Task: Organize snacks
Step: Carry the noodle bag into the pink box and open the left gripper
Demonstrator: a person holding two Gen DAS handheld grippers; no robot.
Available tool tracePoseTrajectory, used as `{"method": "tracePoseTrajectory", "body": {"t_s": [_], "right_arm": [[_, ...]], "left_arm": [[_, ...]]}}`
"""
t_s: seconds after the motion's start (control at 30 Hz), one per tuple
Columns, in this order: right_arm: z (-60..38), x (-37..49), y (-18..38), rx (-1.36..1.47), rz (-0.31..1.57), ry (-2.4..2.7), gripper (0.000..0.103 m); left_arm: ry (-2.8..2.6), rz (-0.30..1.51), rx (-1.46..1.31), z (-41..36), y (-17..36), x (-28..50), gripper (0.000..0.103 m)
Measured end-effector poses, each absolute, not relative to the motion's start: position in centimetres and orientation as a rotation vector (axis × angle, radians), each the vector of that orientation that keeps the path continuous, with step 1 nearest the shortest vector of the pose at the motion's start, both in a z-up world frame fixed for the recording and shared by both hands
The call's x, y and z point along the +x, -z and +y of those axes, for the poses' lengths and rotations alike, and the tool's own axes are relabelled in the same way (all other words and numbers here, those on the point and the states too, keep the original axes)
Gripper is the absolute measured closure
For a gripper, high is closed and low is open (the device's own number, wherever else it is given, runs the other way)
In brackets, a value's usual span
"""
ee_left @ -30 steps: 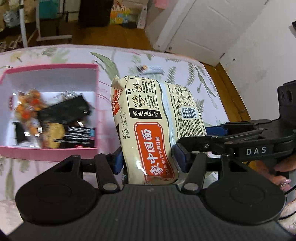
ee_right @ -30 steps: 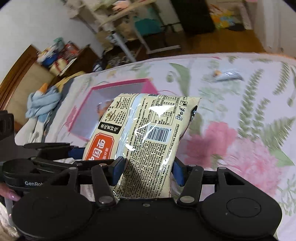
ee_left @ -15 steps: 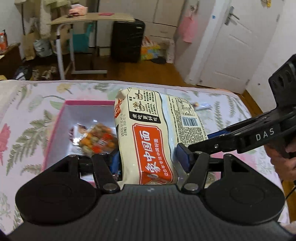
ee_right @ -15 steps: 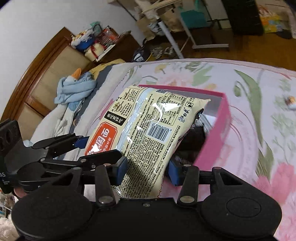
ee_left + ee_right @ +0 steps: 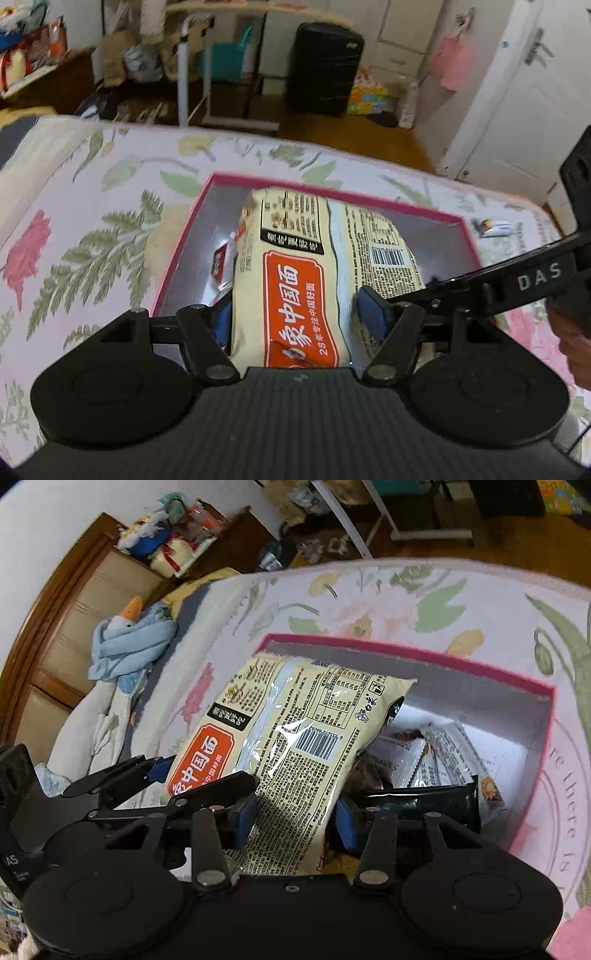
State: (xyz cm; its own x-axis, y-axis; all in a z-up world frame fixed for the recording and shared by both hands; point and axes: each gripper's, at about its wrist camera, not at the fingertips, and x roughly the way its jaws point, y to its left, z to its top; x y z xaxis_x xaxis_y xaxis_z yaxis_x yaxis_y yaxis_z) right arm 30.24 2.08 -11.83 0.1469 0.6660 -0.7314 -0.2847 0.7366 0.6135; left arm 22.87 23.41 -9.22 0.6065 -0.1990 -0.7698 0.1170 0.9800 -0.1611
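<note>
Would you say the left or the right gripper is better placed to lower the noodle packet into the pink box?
Probably the right gripper: its pads pinch the noodle packet over the pink box, while the left gripper's jaws have been opening.

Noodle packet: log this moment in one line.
noodle packet: over pink box | left gripper: jaws opening, packet between | right gripper: gripping packet | stage: lowering in

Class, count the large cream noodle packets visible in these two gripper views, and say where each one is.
1. The noodle packet sits between both grippers, over the pink box. Others may be hidden beneath it.
</note>
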Motion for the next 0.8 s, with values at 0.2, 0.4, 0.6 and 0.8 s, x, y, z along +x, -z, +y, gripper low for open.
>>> {"method": "tracePoseTrajectory", "body": {"t_s": [0.2,0.4,0.6,0.8], "right_arm": [[2.6,29.5,13.0,0.398,1.287,-0.738,0.047],[0.5,26.7,11.4,0.344,1.242,-0.747,0.046],[-2.2,24.1,7.9,0.279,1.127,-0.736,0.046],[-5.4,21.6,4.2,0.170,1.009,-0.689,0.046]], "left_arm": [[0.102,0.892,-0.017,23.0,9.7,22.3,0.031],[0.042,0.836,0.070,22.6,8.3,20.7,0.031],[0.114,0.861,0.049,20.9,6.7,19.2,0.031],[0.221,0.860,0.039,17.2,4.2,18.2,0.031]]}}
